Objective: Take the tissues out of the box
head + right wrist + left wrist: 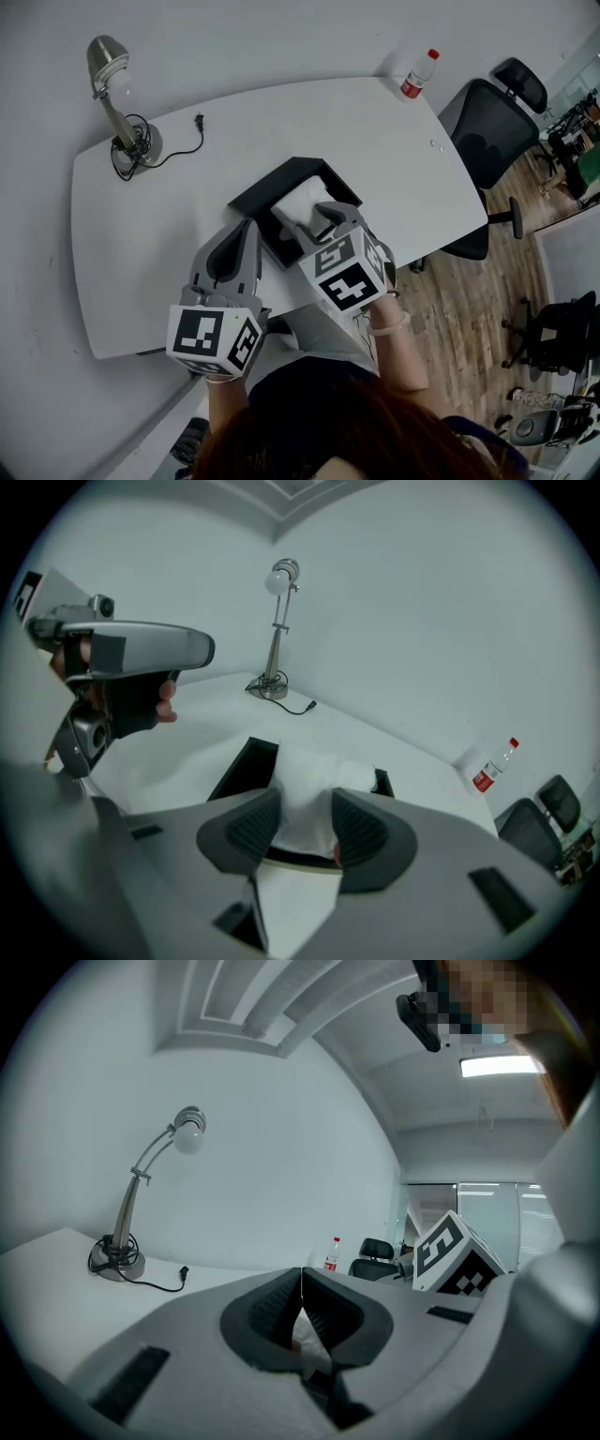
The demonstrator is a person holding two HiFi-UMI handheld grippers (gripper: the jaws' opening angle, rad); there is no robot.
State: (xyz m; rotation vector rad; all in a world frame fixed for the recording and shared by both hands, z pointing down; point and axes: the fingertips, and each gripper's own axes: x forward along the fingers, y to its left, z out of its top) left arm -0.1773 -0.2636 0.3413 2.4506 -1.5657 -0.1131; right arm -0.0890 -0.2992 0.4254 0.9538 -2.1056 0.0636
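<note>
Tissues (309,761) rise as a soft white wad out of the open black box (234,771), which sits mid-table (394,150); whether their lower end has cleared the box I cannot tell. They look very light, limp and easy to tear or pull apart sheet by sheet, so the wad is best pinched across its full thickness, low down where the sheets bunch, rather than by a loose top corner. The right gripper (305,803) does roughly that: its jaws stand partly apart with the wad filling the gap, and both pads press into it. The left gripper (301,1279) is closed tip to tip, holds nothing and hangs just beside the box.
</note>
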